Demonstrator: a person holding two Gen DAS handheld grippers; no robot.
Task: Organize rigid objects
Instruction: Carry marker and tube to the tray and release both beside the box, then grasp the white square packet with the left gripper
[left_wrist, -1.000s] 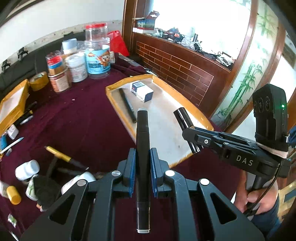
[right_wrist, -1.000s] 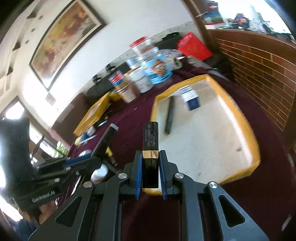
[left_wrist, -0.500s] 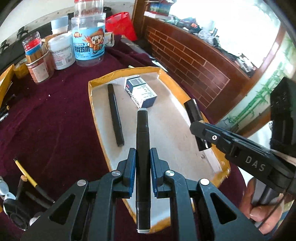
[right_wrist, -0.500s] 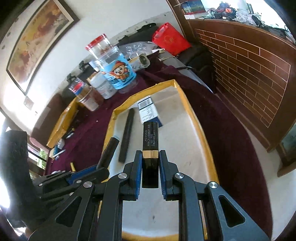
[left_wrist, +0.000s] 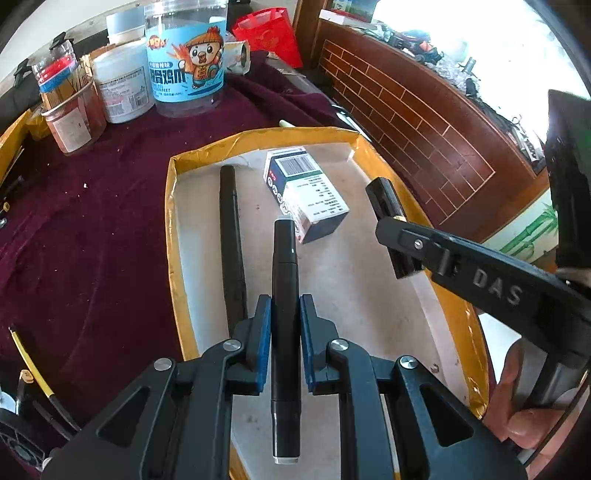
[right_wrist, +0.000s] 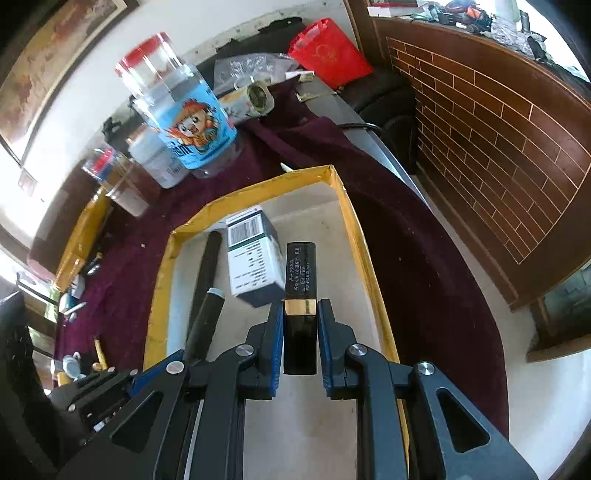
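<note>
Ahead of both claws lies a yellow-rimmed tray (left_wrist: 171, 206), its bare floor open just beyond the tips, with a long black stick (left_wrist: 231, 236) along the rim left of the left claw (left_wrist: 285, 332) and a blue-and-white box (left_wrist: 308, 195) further ahead. The left claw is clamped on a black marker (left_wrist: 285, 288) pointing forward over the tray. To its right, the right claw (right_wrist: 300, 339) hangs over the tray near the right rim, gripping a black tube with a gold band (right_wrist: 300, 291).

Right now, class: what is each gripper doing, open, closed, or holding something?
Left gripper: closed on the black pen.
Right gripper: closed on the black gold-banded case.
</note>
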